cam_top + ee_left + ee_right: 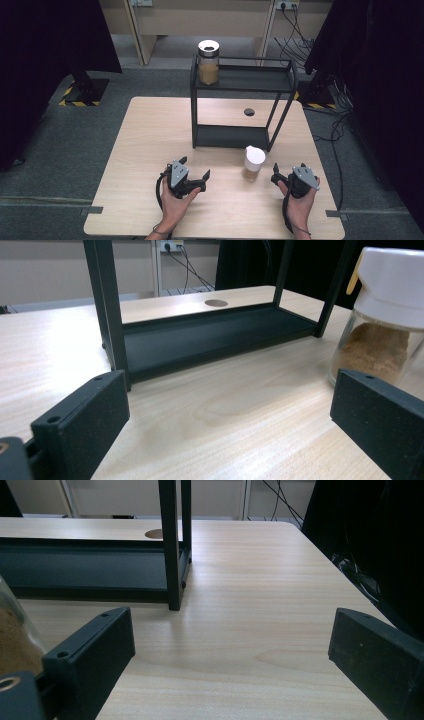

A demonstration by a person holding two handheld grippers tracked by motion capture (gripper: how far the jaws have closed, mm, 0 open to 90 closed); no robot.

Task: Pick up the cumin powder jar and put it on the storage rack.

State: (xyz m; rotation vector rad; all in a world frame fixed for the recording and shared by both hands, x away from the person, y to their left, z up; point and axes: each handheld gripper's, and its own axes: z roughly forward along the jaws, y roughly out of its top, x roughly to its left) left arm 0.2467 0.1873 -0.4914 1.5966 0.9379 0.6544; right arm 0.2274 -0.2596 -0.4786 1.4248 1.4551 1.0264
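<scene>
Grey carpet surrounds the pale wooden table (150,150), and on its far half stands a black two-tier metal rack (240,107). We rest both hands at the near edge. Our left tool (196,169) has its jaws spread wide with nothing between them, pointing across the table towards the rack. Our right tool (278,174) is likewise gaping and empty, its jaws facing bare wood right of the rack's near right post.

Between the two tools, just in front of the rack's lower shelf, stands a small clear glass jar with a white flip-top lid (253,163), roughly a third full of brown powder. A second glass jar with a dark open mouth (208,62), holding more of a tan-brown powder, sits at the left end of the rack's top shelf.

We judge the step in hand to be reaching for the near jar. To do it well, we should bring one tool level with the glass body below the lid, centre the jaws on either side, and close gently so the jar stays upright and nothing spills. The lower shelf is bare.
</scene>
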